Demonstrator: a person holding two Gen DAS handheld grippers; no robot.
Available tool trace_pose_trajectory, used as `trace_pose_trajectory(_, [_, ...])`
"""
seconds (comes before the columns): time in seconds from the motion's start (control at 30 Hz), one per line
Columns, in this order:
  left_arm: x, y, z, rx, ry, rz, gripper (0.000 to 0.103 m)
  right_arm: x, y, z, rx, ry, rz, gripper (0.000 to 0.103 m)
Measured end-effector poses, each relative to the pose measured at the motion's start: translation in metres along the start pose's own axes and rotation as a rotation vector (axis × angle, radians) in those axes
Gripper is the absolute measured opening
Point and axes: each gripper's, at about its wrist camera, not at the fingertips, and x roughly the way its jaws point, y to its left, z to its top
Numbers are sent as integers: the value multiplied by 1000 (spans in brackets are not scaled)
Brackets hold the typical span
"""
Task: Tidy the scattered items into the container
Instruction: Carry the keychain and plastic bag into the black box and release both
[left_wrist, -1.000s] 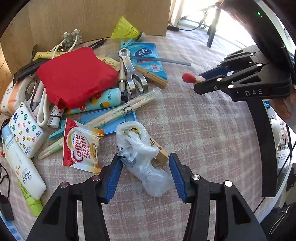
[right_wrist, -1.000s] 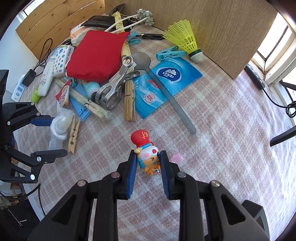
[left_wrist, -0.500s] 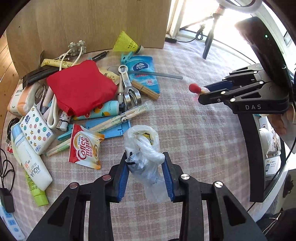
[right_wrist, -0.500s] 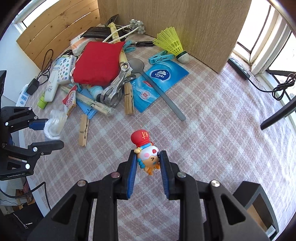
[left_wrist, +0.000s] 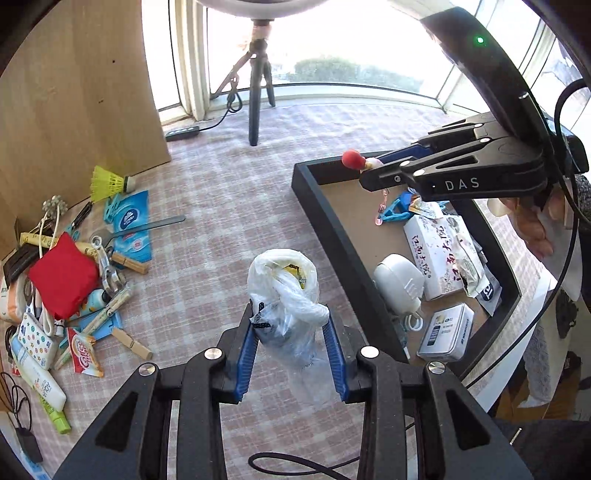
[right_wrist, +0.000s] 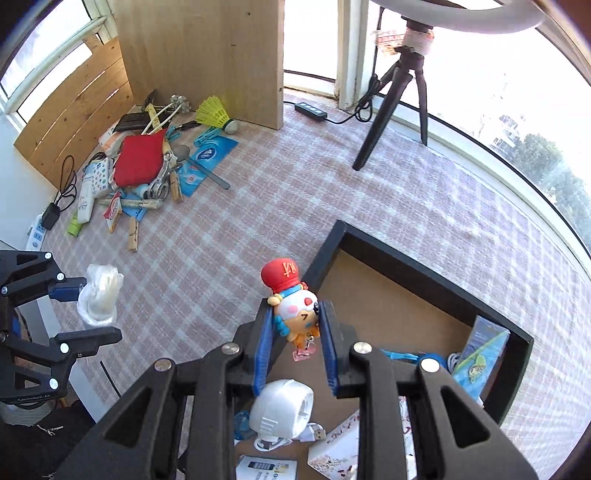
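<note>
My left gripper (left_wrist: 290, 314) is shut on a knotted clear plastic bag (left_wrist: 284, 280) and holds it in the air over the checked cloth, left of the black-rimmed container (left_wrist: 325, 218). My right gripper (right_wrist: 295, 310) is shut on a small toy figure with a red hat (right_wrist: 291, 291). It hangs over the left corner of the container (right_wrist: 424, 266). The right wrist view shows the left gripper (right_wrist: 99, 310) with the bag (right_wrist: 99, 291) at the left edge. The left wrist view shows the right gripper (left_wrist: 365, 173) with the toy's red hat (left_wrist: 352, 158).
A pile of scattered items lies far left: a red pouch (left_wrist: 62, 277), a yellow shuttlecock (left_wrist: 109, 181), wooden pegs (left_wrist: 133, 343), tissue packs and tubes. The container holds a white device (left_wrist: 397, 280), boxes (left_wrist: 439, 247) and a blue clip. A tripod (left_wrist: 258, 92) and a wooden board (left_wrist: 74, 92) stand behind.
The left jaws closed on the plastic bag and lifted it. Both grippers rose and swung right, away from the pile, and the container has come into view. The toy stays gripped.
</note>
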Motion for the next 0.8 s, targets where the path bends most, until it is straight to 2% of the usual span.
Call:
trace_pose_trajectory(0.3, [24,-106,18,146,15,-73,33,-32,-88,-60,197,-17,-76,24])
trace_pose_trajectory(0.57, [34,-154,19,210,22,-127,35,-41,-129,-97,300,-17,-101,24])
trace_pose_trajectory(0.63, [32,-161,19,228,19,-155,50,-41,-131,-100,304,-19,-83,25])
trace_pose_trajectory(0.67, [30,-164,18,239,12,-164,70,-42,-130,-101,298,-23,-79,26])
trace_pose_trajectory(0.7, [27,-165,17,248,0,-167,78,-43,-129,-100,300,-23,-93,40])
trace_pose_trajectory(0.73, [25,-166,17,254,-7,-162,78,-45,-127,-99,301,-30,-111,56])
trace_pose_trajectory(0.8, [24,-163,17,249,-7,-142,78,-47,-123,-93,282,-51,-105,58])
